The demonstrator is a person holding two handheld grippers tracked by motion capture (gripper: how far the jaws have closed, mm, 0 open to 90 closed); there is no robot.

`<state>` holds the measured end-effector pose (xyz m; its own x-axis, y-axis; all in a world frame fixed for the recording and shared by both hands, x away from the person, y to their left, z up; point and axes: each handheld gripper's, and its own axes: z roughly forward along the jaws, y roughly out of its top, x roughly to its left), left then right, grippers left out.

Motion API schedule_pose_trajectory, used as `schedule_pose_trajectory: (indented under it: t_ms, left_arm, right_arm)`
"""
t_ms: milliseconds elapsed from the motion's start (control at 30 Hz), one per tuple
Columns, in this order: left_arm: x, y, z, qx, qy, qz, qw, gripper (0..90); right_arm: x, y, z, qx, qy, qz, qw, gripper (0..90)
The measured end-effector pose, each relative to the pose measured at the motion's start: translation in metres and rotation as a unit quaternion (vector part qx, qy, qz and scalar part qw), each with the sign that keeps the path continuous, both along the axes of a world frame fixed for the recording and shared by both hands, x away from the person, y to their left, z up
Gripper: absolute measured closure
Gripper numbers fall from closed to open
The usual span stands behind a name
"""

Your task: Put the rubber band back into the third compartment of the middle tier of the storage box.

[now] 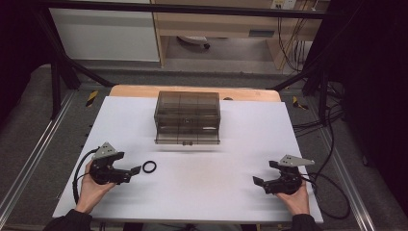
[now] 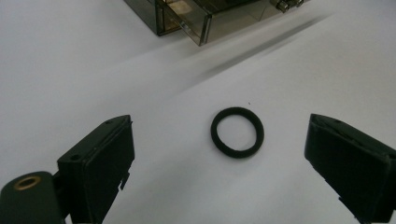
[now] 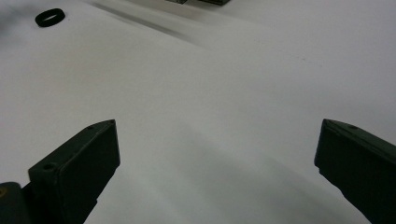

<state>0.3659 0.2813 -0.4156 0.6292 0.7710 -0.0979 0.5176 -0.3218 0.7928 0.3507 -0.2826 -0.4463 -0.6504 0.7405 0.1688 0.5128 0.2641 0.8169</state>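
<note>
A small black ring [image 1: 144, 167] lies flat on the white table [image 1: 202, 192], left of centre. My left gripper [image 1: 129, 163] rests just left of it, open, jaws pointing at the ring. In the left gripper view the ring [image 2: 236, 112] lies a little ahead of the open left gripper [image 2: 220, 122], roughly centred between the jaws and touching neither. My right gripper [image 1: 264, 173] sits near the table's front right, open and holding nothing. In the right gripper view the right gripper [image 3: 218, 123] is wide apart over bare table, with the ring [image 3: 42, 21] far off.
A smoky see-through box [image 1: 187, 110] with drawers stands at the back centre; its lowest drawer [image 1: 187, 139] is pulled out a little. The same box [image 2: 187, 18] appears beyond the ring in the left gripper view. Cables [image 1: 332, 192] trail off the right side.
</note>
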Motion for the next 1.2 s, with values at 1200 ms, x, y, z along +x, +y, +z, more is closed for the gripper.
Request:
schedule_pose_trajectory:
  t_ms: [1200]
  left_arm:
    - [0.023, -0.029, -0.020, 0.034, 0.040, 0.024, 0.9983, 37.8]
  right_arm:
    - [-0.001, 0.001, -0.001, -0.005, 0.007, 0.004, 1.0000, 1.1]
